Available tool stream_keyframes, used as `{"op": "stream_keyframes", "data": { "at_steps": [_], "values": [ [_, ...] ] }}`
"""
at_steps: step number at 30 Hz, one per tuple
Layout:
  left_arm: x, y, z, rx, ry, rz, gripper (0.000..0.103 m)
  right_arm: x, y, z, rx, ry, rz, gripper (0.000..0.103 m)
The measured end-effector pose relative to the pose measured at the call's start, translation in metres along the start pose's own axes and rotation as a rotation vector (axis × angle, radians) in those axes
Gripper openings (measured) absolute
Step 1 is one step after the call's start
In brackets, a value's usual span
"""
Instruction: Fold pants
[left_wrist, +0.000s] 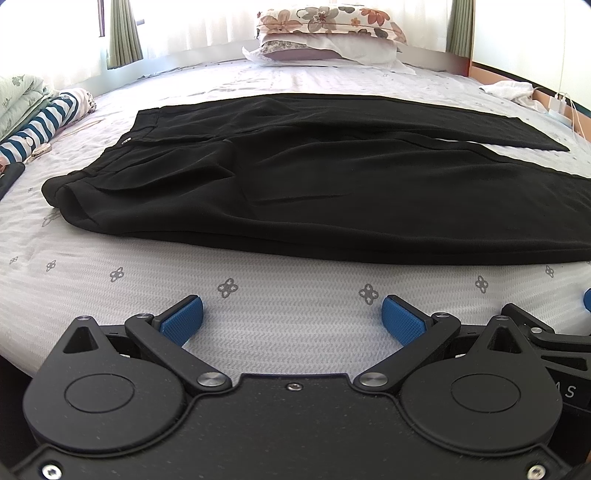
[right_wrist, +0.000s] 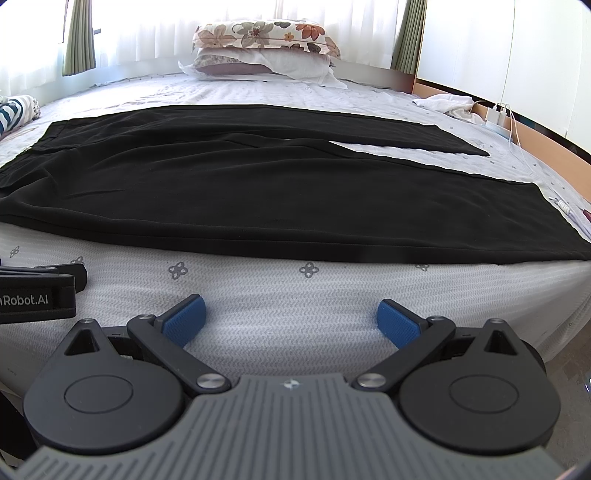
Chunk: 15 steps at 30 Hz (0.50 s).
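Note:
Black pants (left_wrist: 314, 184) lie spread flat across the white patterned bed, waistband at the left, both legs running right and slightly apart. They also show in the right wrist view (right_wrist: 258, 188), with the leg hems at the right. My left gripper (left_wrist: 291, 315) is open and empty, low over the sheet just in front of the pants' near edge. My right gripper (right_wrist: 290, 315) is open and empty, also in front of the near edge, further toward the legs. The left gripper's body shows at the left of the right wrist view (right_wrist: 37, 291).
Stacked pillows (left_wrist: 325, 33) lie at the head of the bed. Folded striped and floral bedding (left_wrist: 40, 118) sits at the left edge. A white cloth (right_wrist: 447, 103) and a charger with cables (right_wrist: 498, 114) lie at the right by the wooden bed frame.

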<state>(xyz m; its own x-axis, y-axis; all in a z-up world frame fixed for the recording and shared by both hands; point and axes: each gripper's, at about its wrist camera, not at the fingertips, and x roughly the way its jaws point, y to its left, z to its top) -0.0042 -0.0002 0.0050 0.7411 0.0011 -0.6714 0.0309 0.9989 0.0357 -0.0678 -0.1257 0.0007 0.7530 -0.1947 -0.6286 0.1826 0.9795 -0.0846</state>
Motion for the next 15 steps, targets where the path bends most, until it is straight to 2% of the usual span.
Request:
{"op": "stream_keyframes", "data": {
  "at_steps": [7, 11, 15],
  "values": [
    [0.002, 0.000, -0.001, -0.004, -0.004, 0.001, 0.103, -0.002, -0.004, -0.001, 0.006, -0.015, 0.006, 0.103],
    [-0.001, 0.017, 0.011, 0.025, 0.029, -0.034, 0.103, -0.011, -0.009, 0.005, -0.009, -0.023, 0.048, 0.103],
    [-0.005, 0.059, 0.032, -0.017, -0.043, 0.041, 0.103, -0.016, -0.045, 0.021, 0.100, -0.070, 0.046, 0.103]
  ]
}}
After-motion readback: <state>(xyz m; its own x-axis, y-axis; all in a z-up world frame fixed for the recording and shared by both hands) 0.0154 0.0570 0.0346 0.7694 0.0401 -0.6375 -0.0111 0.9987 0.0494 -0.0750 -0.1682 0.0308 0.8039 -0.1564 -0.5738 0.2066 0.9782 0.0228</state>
